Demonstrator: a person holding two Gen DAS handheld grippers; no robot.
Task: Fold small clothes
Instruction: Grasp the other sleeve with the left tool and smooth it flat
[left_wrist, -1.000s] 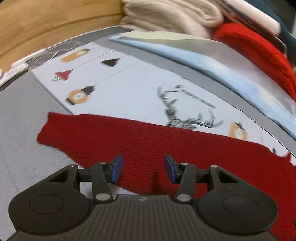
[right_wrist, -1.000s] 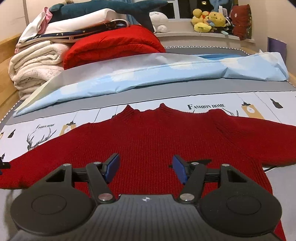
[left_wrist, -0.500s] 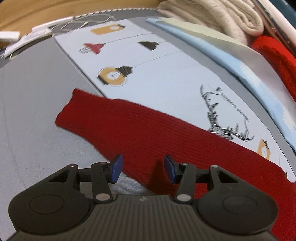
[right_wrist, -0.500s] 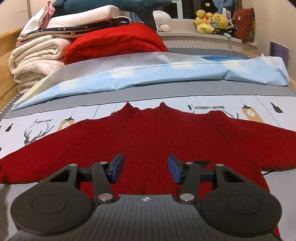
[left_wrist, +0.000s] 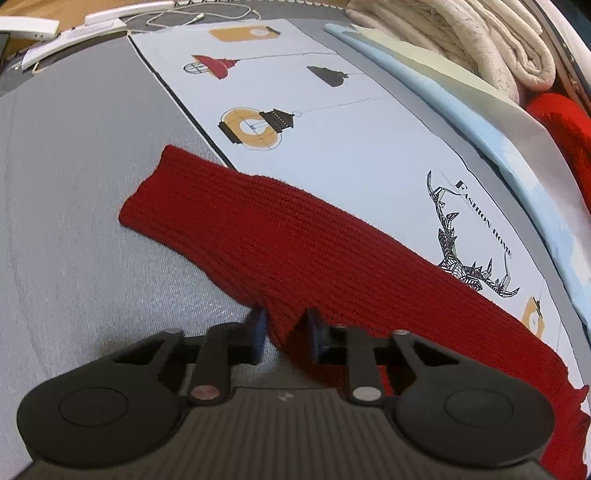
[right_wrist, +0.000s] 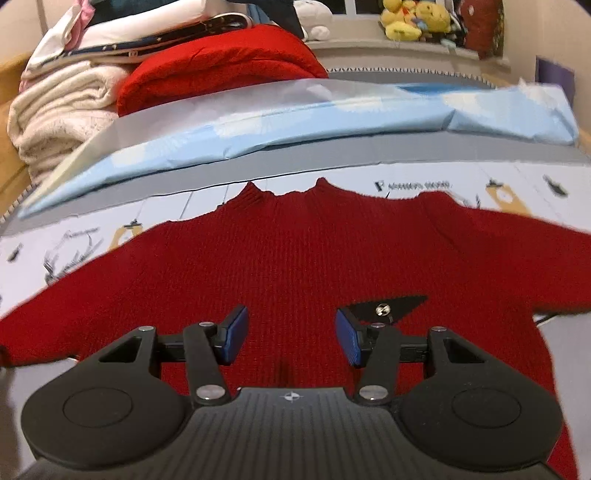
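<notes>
A dark red knitted sweater (right_wrist: 295, 258) lies flat, front up, on the printed white mat (right_wrist: 480, 181), collar at the far side and both sleeves spread out. In the left wrist view its left sleeve (left_wrist: 295, 236) runs diagonally, cuff toward the upper left. My left gripper (left_wrist: 286, 328) sits at the sleeve's near edge. Its jaws are closing, with a raised fold of the knit pinched between the blue pads (left_wrist: 260, 326). My right gripper (right_wrist: 291, 336) hovers open over the sweater's lower body with nothing between its fingers. A black triangular tag (right_wrist: 388, 308) lies beside its right finger.
A folded light blue sheet (right_wrist: 332, 110) lies behind the mat. Cream blankets (right_wrist: 55, 110) and a red quilt (right_wrist: 221, 62) are stacked at the back left. Plush toys (right_wrist: 406, 22) sit on the far ledge. White devices and a cable (left_wrist: 92, 22) rest past the grey bed cover (left_wrist: 74, 166).
My left gripper moved along the sleeve toward the cuff and sank to its near edge. Its jaws went from wide apart to pinching the knit. The right gripper barely moved.
</notes>
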